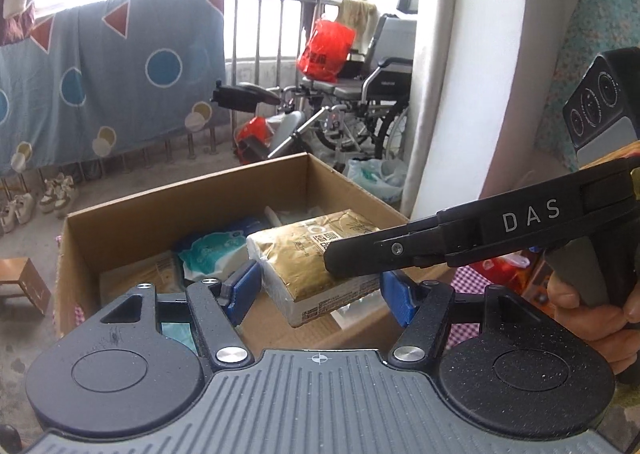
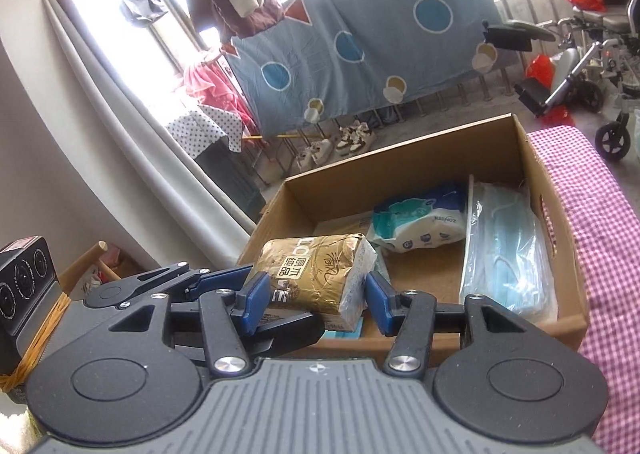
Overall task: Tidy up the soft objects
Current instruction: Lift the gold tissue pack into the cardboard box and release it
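**Two hand-held grippers lift a gold tissue pack above a cardboard box**

A gold-wrapped tissue pack (image 2: 316,278) hangs in the air over the near edge of an open cardboard box (image 2: 404,161), tilted, with one short end pointing toward the cameras. The right hand-held gripper (image 2: 314,296) is grasping it: its blue pads (image 2: 256,294) sit against the pack's two sides. The left hand-held gripper (image 1: 318,286) also has the pack between its blue fingers, and from the right wrist view its arm reaches in under the pack's near corner. Whether its pads actually press on the pack cannot be told. A person's hand (image 1: 592,318) grips the right tool's handle.

Risks, as a judgement: the wrapper looks slick and the pack soft, so a squeeze on one side only could let it twist or slide out and fall outside the box. The two tools are crowded together, and one could knock the other as it pulls away.

Already in the box are a white and teal wipes pack (image 2: 420,221), a bag of blue face masks (image 2: 508,258) along the right wall, and a brown packet (image 1: 140,274) beneath. They leave open floor mostly at the near middle. A pink checked cloth (image 2: 592,238) lies right of the box. Beyond are a wheelchair (image 1: 360,93), a patterned blue sheet (image 1: 112,81) and shoes (image 1: 56,193).
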`<state>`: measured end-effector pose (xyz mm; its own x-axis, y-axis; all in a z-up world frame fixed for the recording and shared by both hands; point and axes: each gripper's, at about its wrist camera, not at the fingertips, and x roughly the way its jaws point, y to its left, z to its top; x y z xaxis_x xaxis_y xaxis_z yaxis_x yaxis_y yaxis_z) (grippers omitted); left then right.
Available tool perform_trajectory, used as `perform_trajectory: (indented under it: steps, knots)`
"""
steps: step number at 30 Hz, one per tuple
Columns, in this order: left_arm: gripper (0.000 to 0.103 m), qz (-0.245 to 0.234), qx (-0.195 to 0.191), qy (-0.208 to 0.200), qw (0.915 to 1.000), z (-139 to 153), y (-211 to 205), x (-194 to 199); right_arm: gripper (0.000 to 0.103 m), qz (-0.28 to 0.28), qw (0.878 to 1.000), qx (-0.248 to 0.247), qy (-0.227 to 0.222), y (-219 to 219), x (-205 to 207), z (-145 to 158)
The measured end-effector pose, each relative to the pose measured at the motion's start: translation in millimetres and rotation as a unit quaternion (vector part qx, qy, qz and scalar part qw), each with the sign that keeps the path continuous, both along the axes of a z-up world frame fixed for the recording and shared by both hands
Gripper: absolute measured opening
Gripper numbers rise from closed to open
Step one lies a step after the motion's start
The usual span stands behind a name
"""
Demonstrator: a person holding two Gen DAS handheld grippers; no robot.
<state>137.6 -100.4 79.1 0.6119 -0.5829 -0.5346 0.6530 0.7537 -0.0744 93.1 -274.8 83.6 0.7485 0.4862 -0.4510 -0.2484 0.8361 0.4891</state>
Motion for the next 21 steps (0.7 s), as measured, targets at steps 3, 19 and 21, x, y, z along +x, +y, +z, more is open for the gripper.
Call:
perform_trajectory:
  steps: [3,19,21]
  knots:
    - [0.066,-0.008,0.006,0.027,0.9996,-4,-15,26,0.056,0.005,1.000,-0.001,0.022,-12,24,0]
    - [0.065,0.036,0.020,0.153,0.9873,-41,-18,131,0.056,0.045,0.985,-0.050,0.158,-41,155,-32]
    - [0.065,0.055,0.026,0.168,0.9840,-44,-6,145,0.056,0.064,0.983,-0.052,0.164,-28,172,-34]
